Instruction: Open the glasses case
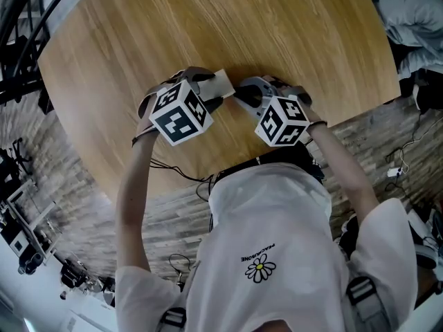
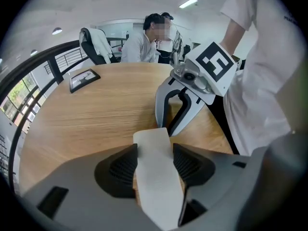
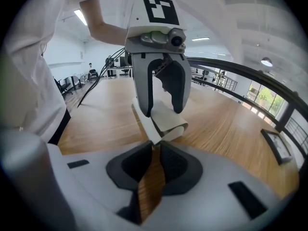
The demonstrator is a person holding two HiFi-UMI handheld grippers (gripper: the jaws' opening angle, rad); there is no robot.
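Both grippers are hovering over the table (image 1: 208, 19): left gripper (image 2: 153, 150) clamping the glasses case (image 2: 156, 182), right gripper (image 3: 153, 150) closing its jaws around the flap edge

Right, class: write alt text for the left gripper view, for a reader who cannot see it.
The left gripper clamps a pale glasses case between its jaws. Beyond, the right gripper, jaws closing, has the case's far edge at its tips, above a wooden table.

Open wooden tabletop (image 1: 208, 33) on every side (only a dark flat frame (image 2: 84, 79) near its far edge)
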